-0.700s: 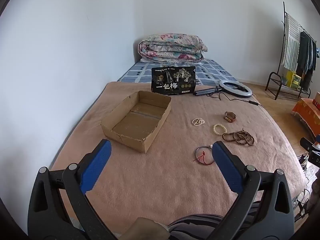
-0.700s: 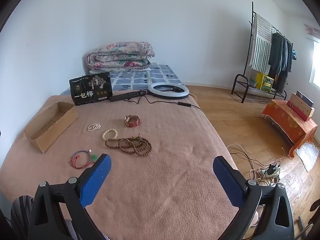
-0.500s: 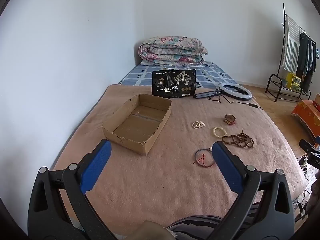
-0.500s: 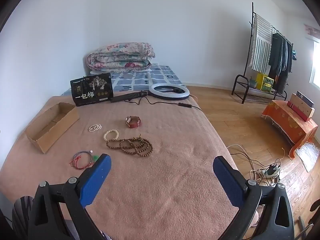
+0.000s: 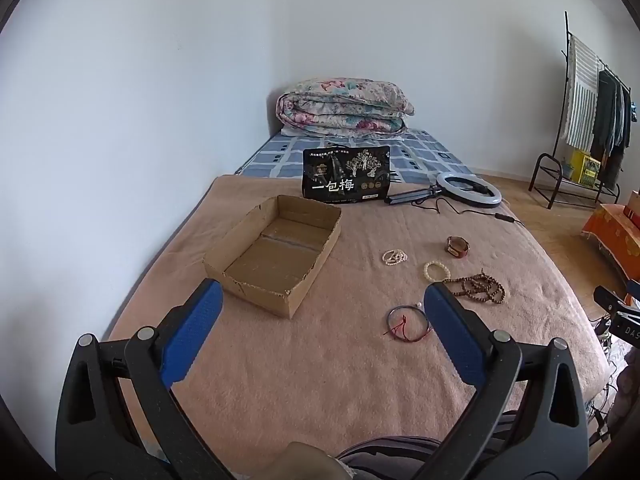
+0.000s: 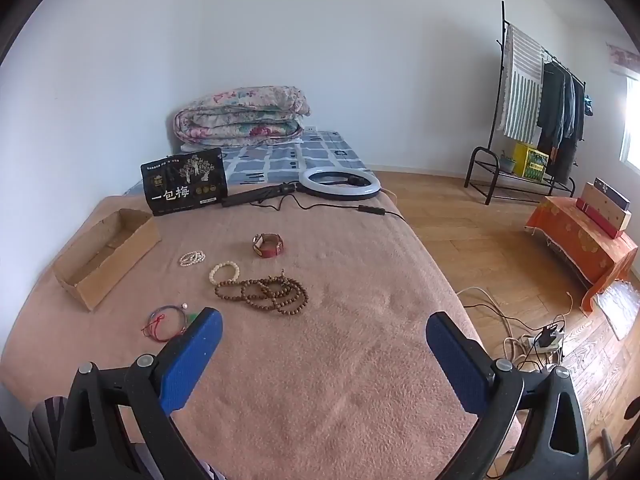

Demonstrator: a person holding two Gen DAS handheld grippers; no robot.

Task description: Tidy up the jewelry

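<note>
Left wrist view: the left gripper (image 5: pixel 320 312) is held above the near part of the pink blanket (image 5: pixel 320 380), jaws spread wide, nothing between them.
Right wrist view: the right gripper (image 6: pixel 324 330) is seen over the blanket's near right part, jaws wide apart and empty.
Cardboard box (image 5: pixel 276 252): open-topped, set on the blanket's left side, nothing seen inside.
Small pearl bracelet (image 5: pixel 394 257): laid right of the box.
Cream bead bracelet (image 5: pixel 437 271): found just beyond the brown bead strand (image 5: pixel 480 287), which is coiled in loops.
Red leather band (image 5: pixel 457 246): placed farthest back among the jewelry.
Red cord bangle (image 5: pixel 406 324): spotted nearest, partly hidden by the left gripper's right finger.
Black packet (image 5: pixel 346 175): stood upright behind the box.
Ring light (image 5: pixel 468 194): laid flat at the blanket's far edge.
</note>
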